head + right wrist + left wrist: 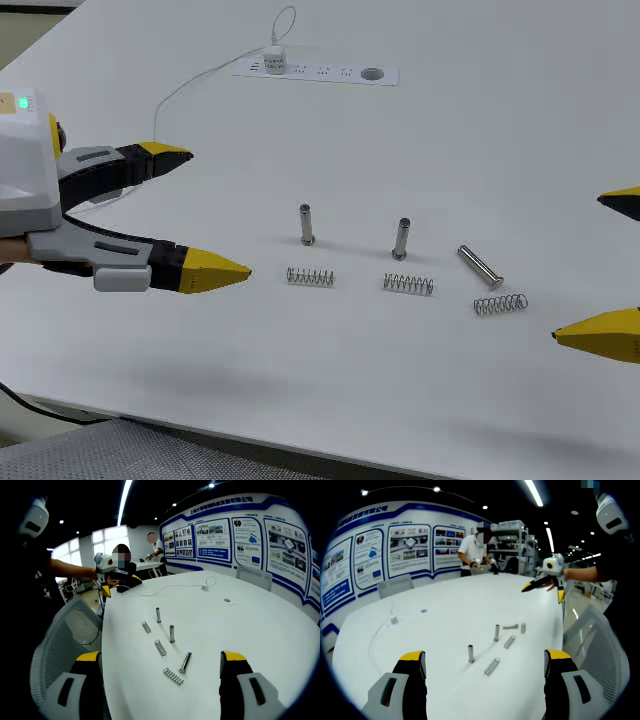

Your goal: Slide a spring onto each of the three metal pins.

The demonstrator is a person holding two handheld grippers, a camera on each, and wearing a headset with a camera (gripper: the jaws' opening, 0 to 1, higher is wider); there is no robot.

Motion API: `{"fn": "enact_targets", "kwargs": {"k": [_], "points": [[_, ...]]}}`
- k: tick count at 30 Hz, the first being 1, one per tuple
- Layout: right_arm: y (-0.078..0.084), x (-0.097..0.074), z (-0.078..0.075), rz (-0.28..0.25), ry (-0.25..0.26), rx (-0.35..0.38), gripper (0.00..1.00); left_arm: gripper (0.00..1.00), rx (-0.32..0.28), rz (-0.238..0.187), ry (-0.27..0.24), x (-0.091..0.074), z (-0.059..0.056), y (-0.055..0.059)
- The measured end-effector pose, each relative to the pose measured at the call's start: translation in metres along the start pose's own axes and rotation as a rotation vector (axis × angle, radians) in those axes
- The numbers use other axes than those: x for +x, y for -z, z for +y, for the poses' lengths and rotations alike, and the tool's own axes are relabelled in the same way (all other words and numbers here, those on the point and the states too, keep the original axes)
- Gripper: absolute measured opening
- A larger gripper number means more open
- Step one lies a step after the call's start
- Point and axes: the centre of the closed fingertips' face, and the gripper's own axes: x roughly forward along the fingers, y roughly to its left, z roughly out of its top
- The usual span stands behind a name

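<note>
Two metal pins stand upright on the white table; a third pin lies on its side to their right. One spring lies flat in front of each pin: left spring, middle spring, right spring. My left gripper hovers open to the left of the row, empty. My right gripper is open at the right edge, also empty. The left gripper view has the nearest pin and spring ahead of its jaws. In the right gripper view the lying pin and a spring are closest.
A white power strip with a plugged charger and a trailing cable sits at the back of the table. The table's front edge runs close below the springs. A mesh chair stands beside the table. A person works at the far end.
</note>
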Motion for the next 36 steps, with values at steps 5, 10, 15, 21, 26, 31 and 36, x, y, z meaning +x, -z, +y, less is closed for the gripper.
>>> {"fn": "enact_targets", "kwargs": {"k": [5,10,15,21,26,31,36], "points": [[-0.0043,0.0012,-0.0005,-0.007,0.015,-0.002,0.98,1.0,0.0,-0.008,0.0,-0.0017,-0.0003,-0.0022],[0.0009,0.0005,-0.0032,0.006,0.013,-0.005,0.99,1.0,0.015,0.002,-0.005,-0.0027,-0.0006,-0.0025],[-0.0007,0.0006,0.0017,-0.002,0.018,0.0,0.99,1.0,0.027,0.011,-0.006,-0.0033,-0.0028,-0.003],[-0.0045,0.0002,0.0026,-0.012,0.023,-0.005,0.99,1.0,0.024,0.015,-0.001,-0.0033,-0.0063,-0.0036],[-0.0061,-0.0005,0.0008,-0.015,0.038,-0.008,0.98,1.0,0.039,0.027,0.006,-0.0025,-0.0093,-0.0031],[-0.0023,-0.0023,0.0031,-0.003,0.04,-0.008,0.98,1.0,0.038,0.017,0.006,-0.0015,-0.0081,-0.0054],[-0.0017,-0.0038,0.0038,0.009,0.052,-0.013,0.96,1.0,0.046,0.025,0.006,-0.0009,-0.0059,-0.0041]]}}
